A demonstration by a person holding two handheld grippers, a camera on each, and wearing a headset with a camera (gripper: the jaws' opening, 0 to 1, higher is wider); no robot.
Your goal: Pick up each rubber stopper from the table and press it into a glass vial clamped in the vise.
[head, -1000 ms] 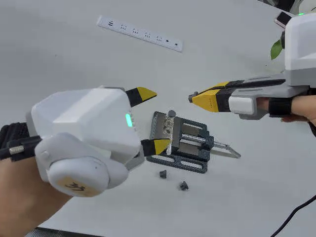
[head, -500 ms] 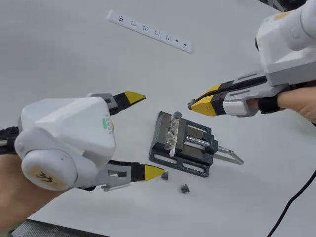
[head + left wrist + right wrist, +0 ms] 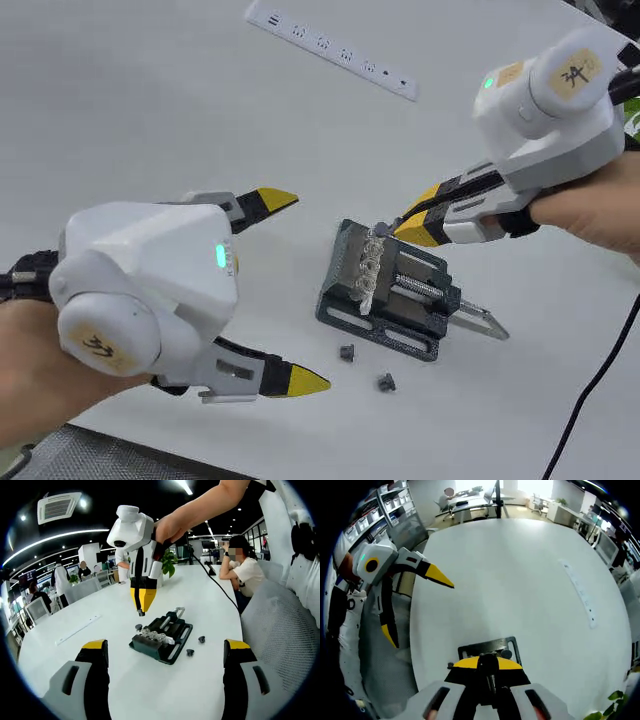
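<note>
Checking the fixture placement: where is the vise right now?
Head view: the vise sits on the white table right of centre, under the right gripper and its stopper, with two loose stoppers on its near side.

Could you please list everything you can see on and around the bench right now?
Table: one, white, under everything.
Vise: one, dark grey, mid-table.
Glass vials: a row, clear, clamped in the vise; count unclear.
Loose stoppers: two, dark grey, on the table beside the vise.
Held stopper: one, dark, in the right tool's tips.
End stopper: one, dark, at the vise's end.
Power strip: one, white, far side.
Cable: one, black, right edge.
Left tool: white, yellow tips, open.
Right tool: same colours, shut on that stopper.
</note>
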